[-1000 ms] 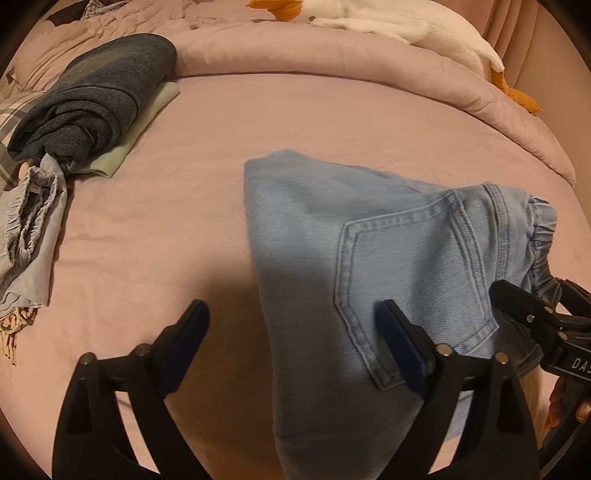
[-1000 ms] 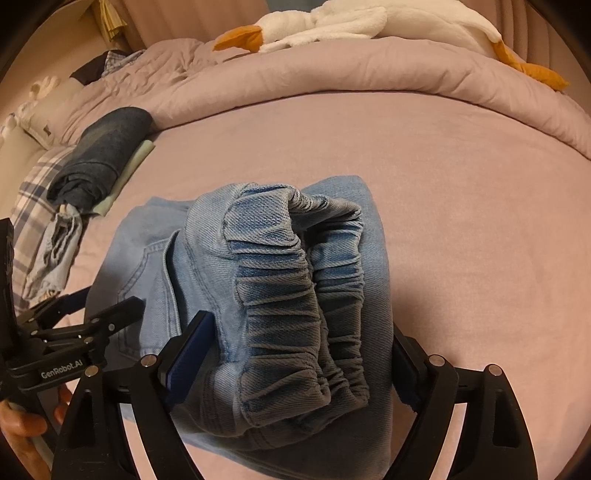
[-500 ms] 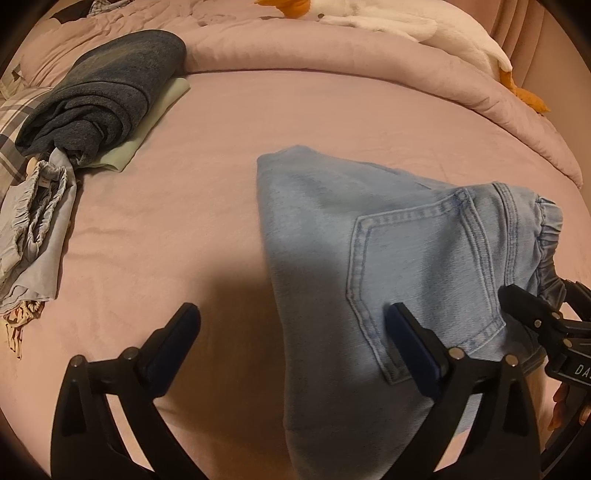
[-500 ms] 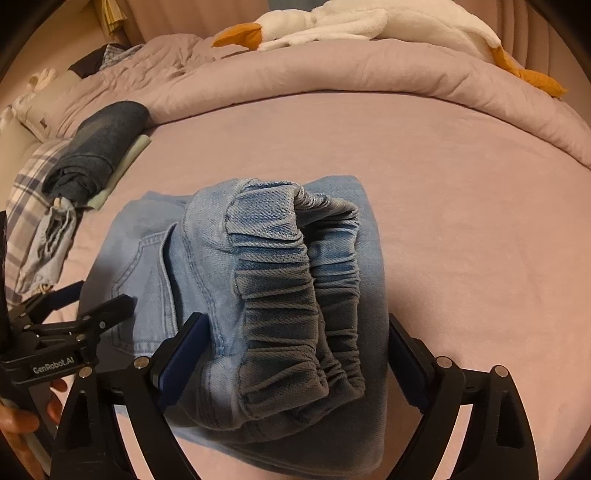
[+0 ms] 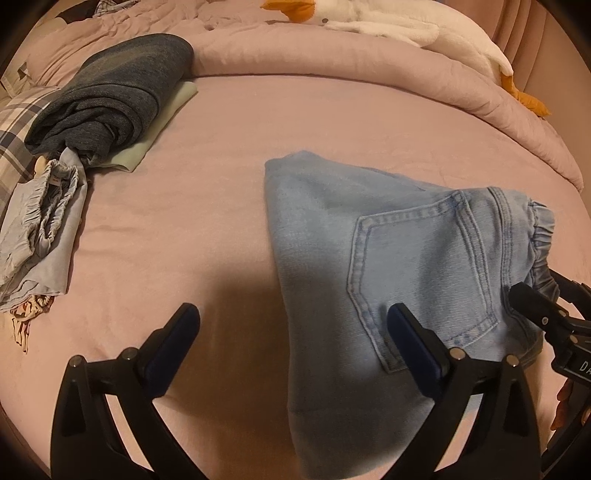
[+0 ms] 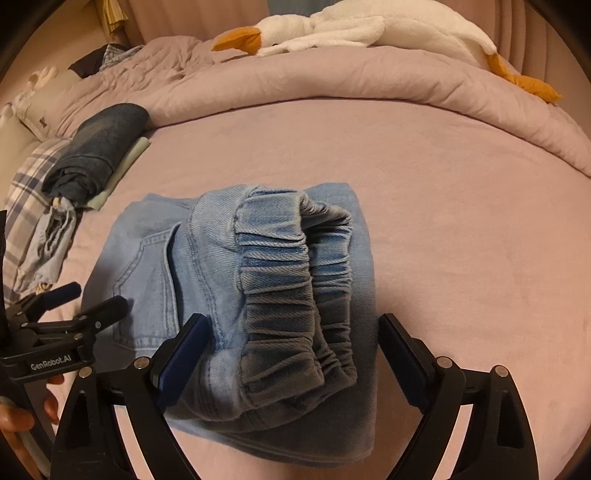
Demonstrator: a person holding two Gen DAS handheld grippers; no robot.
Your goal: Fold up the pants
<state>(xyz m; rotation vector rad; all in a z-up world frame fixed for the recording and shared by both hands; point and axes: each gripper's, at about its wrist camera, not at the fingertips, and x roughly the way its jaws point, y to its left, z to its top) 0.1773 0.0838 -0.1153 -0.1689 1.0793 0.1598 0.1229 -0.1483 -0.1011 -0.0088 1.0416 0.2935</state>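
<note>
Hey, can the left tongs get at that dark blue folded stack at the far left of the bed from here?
Probably yes. The left tongs are open and empty, and only bare pink sheet lies between them and the dark blue stack; the light jeans sit off to the right.

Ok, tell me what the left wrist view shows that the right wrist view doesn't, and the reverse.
Only the left wrist view shows the back pocket face-on and the folded edge of the light blue jeans.

Only the right wrist view shows the gathered elastic waistband end-on, lying between the open right claw, and the "GenRobot.AI" label on the left claw.

Both show the jeans on the pink bed, the dark blue folded garment, the crumpled pale garment and the plush goose.
</note>
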